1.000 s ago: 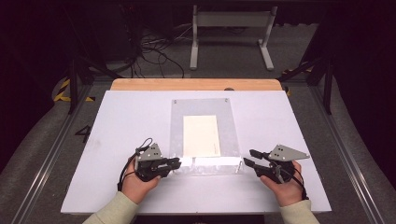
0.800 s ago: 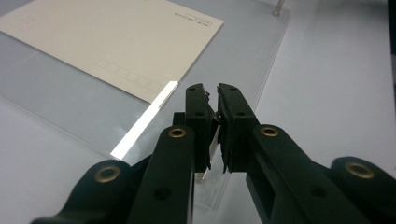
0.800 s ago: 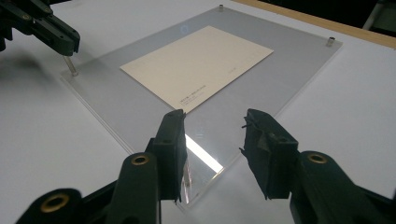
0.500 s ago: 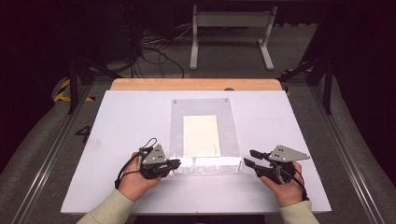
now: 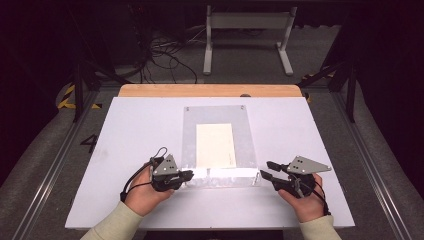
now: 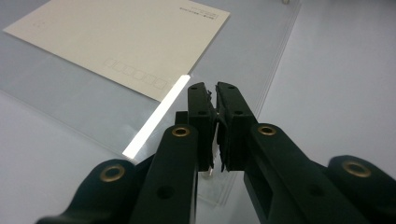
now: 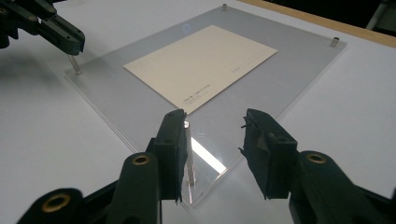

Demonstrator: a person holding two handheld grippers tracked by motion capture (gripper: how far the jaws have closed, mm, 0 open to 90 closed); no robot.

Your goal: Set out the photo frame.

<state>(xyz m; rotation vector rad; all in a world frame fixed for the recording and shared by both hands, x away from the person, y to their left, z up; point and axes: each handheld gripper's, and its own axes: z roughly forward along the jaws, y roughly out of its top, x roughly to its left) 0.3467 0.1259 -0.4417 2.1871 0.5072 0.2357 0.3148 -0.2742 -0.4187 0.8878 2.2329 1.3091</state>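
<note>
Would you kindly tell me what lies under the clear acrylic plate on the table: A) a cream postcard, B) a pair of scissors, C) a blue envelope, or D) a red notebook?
A: a cream postcard with small printed boxes lies flat under the clear acrylic plate, as the left gripper view and the right gripper view also show.

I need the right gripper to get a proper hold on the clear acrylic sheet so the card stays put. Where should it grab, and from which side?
Probably the near right corner of the acrylic sheet, approached level from the person's side. That corner sits raised on a small metal peg, so its thin edge overhangs the table. The right gripper stands open astride it; the left gripper is shut at the near left corner.
</note>
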